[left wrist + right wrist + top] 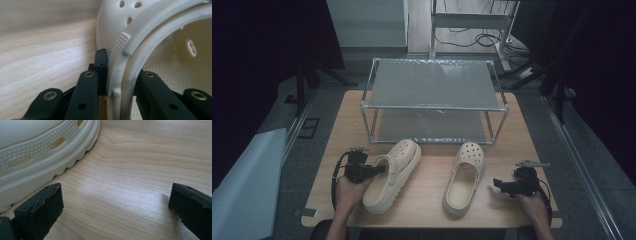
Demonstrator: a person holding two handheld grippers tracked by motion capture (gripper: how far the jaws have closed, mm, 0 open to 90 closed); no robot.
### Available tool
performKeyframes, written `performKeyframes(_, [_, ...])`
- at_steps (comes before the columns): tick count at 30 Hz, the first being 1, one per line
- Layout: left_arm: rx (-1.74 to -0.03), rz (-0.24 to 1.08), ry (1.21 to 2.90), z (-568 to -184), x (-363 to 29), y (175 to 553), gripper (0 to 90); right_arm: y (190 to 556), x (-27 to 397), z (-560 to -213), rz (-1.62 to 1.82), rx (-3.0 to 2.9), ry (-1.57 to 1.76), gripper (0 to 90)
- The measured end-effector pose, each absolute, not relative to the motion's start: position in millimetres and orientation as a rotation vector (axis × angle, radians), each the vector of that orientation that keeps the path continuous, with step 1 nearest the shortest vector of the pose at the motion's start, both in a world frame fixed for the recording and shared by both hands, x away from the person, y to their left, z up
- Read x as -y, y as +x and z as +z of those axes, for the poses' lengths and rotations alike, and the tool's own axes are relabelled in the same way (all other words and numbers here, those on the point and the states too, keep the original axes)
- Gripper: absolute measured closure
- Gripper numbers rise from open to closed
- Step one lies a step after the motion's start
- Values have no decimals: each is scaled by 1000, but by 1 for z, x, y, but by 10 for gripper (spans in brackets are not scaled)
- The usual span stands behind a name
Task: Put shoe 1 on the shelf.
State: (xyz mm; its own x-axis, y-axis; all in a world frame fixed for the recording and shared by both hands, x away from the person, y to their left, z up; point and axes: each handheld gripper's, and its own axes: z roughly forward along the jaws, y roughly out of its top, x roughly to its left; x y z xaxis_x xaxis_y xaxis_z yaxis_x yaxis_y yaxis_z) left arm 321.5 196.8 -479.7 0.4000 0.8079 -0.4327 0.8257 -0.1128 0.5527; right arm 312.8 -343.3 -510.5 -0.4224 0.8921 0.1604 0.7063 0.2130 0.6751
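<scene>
Two cream clogs lie on the wooden table (427,200). The left clog (394,172) points toward the rack and looks tipped a little toward my left hand. My left gripper (382,169) is shut on its side wall near the heel opening. In the left gripper view the clog's rim (150,32) runs between the jaws, one outside and one inside, and the left gripper (120,72) clamps it. The right clog (465,177) lies flat. My right gripper (497,185) stands open just right of the clog's heel. In the right gripper view the sole (37,147) lies left of the right gripper (116,200).
A two-shelf metal rack (434,82) stands at the back of the table, both shelves bare. Bare wood (137,157) lies between the right jaws. Cables and frame legs sit on the floor behind the rack. A pale sheet (247,185) lies off the table's left.
</scene>
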Motion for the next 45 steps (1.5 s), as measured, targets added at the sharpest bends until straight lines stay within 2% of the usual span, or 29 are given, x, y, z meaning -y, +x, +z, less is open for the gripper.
performKeyframes(19, [-1358,-193,1758,-469,-213,324,767,312,341,-509,982,-2217,1476,0])
performKeyframes(45, [-1242,-348,1630,-413,-215,335,766,313,342,-511,974,-2226,1474,0])
